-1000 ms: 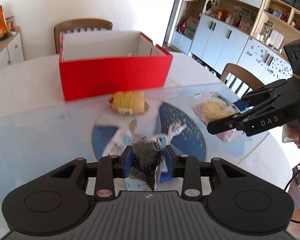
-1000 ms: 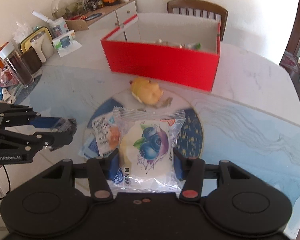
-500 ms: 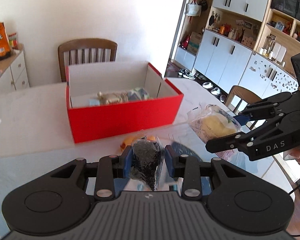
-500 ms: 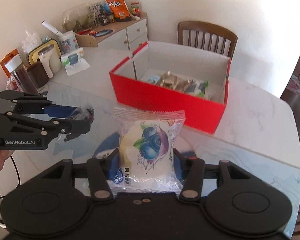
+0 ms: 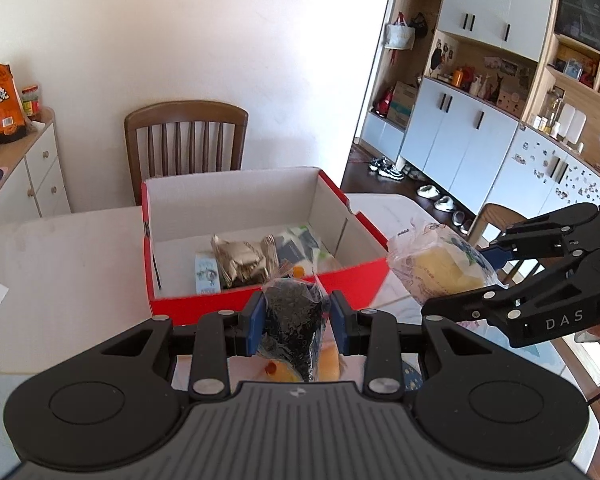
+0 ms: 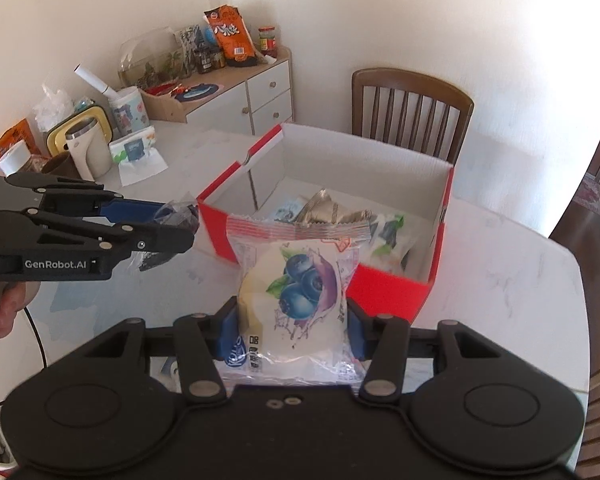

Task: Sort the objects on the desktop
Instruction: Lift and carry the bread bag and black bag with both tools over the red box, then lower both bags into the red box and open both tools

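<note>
Left wrist view: left tongs (image 5: 296,322) clamp a dark packet (image 5: 292,320) above the surface (image 5: 60,256), just before a red box (image 5: 260,248) holding snacks. Right wrist view: right tongs (image 6: 292,330) clamp a blueberry bun pack (image 6: 296,304) near the box's front wall.

Behind the table (image 6: 500,264), against the white wall: wooden chair (image 5: 186,136). At left, white sideboard (image 6: 236,92) carrying orange snack bag (image 6: 230,36), red-lidded jar (image 6: 268,42), glass bowl (image 6: 152,56). On the table's far corner: white mug (image 6: 86,150), tissue pack (image 6: 134,148), yellow container (image 6: 80,120). To the right in the left view: cabinets (image 5: 460,140) with open shelves, shoes (image 5: 388,168) on dark floor, second chair (image 5: 496,216).
</note>
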